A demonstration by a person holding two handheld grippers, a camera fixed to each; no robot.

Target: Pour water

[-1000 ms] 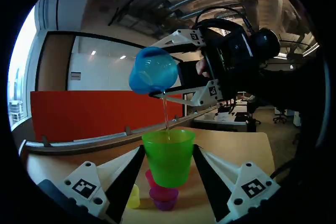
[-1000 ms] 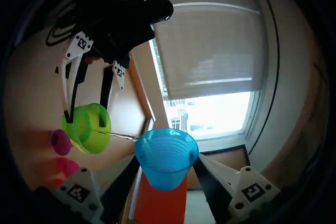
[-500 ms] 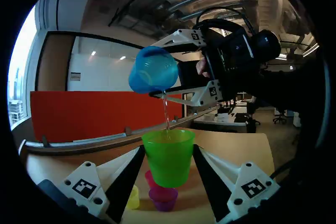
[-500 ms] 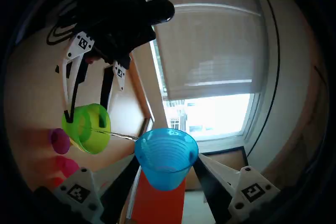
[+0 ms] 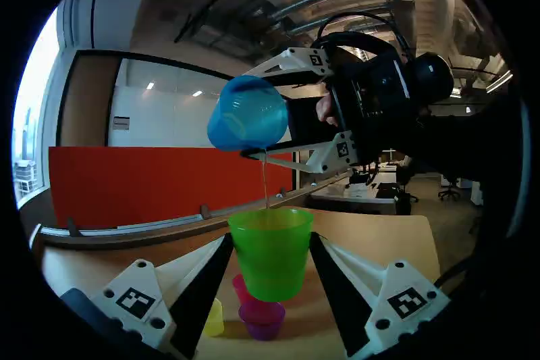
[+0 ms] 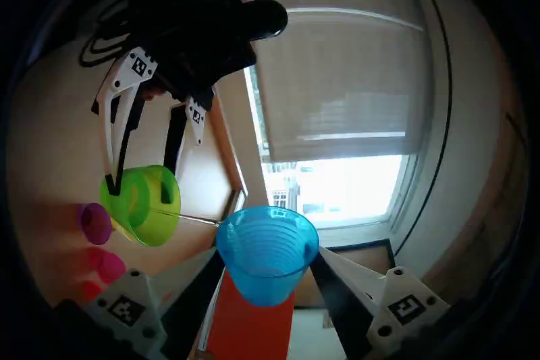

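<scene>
Step in hand: pouring, in mid-stream

Left hand-held gripper: lower centre of the left gripper view, closed to cup width, both fingers pressed on the green cup; cup upright, apparently raised clear of the tabletop

Right hand-held gripper: lower centre of the right gripper view, clamped on the blue cup; cup tipped, rim down, at upper centre of the left gripper view, directly above the green cup

Water: thin thread from blue rim into green mouth; little seen inside the blue cup, so judged near the end of the pour

Below the green cup, on the tabletop: purple cup, pink cup, yellow cup, all small

Next move, as judged: steady tilt to the last drip, green cup level under the lip, then blue cup righted
</scene>
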